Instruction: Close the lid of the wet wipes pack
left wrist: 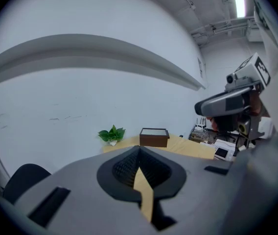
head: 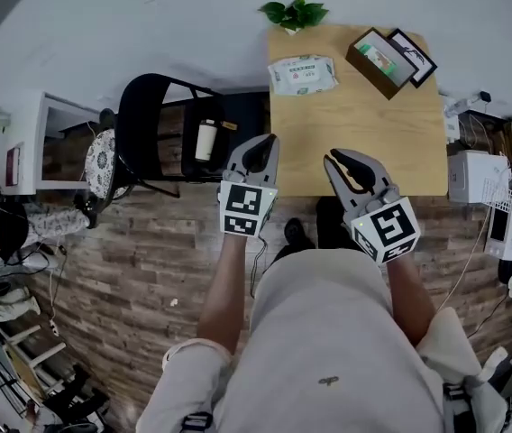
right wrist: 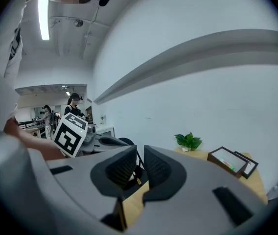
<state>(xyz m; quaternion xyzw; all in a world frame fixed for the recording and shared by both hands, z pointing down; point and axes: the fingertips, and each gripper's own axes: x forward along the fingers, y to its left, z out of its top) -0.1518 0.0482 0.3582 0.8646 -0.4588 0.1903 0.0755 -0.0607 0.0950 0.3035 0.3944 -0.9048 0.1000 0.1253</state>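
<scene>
Wipes pack [head: 302, 74] sat on the desk [head: 364, 133] by the plant [head: 294, 13], well clear of both grippers. Left gripper [head: 261, 144] was clenched and empty. Right gripper [head: 339, 162] was slightly parted, nothing between its jaws.

wet wipes pack [head: 302, 75] | white-green, flat | on table [head: 355, 142], far-left corner, near plant [head: 294, 13]

Grey left claw [head: 263, 144] and right claw [head: 339, 159] carry black-white marker cubes [head: 247, 208].

Nothing legible here tbh. The wet wipes pack [head: 302, 74] has some green print on its label (way too small to read).
</scene>
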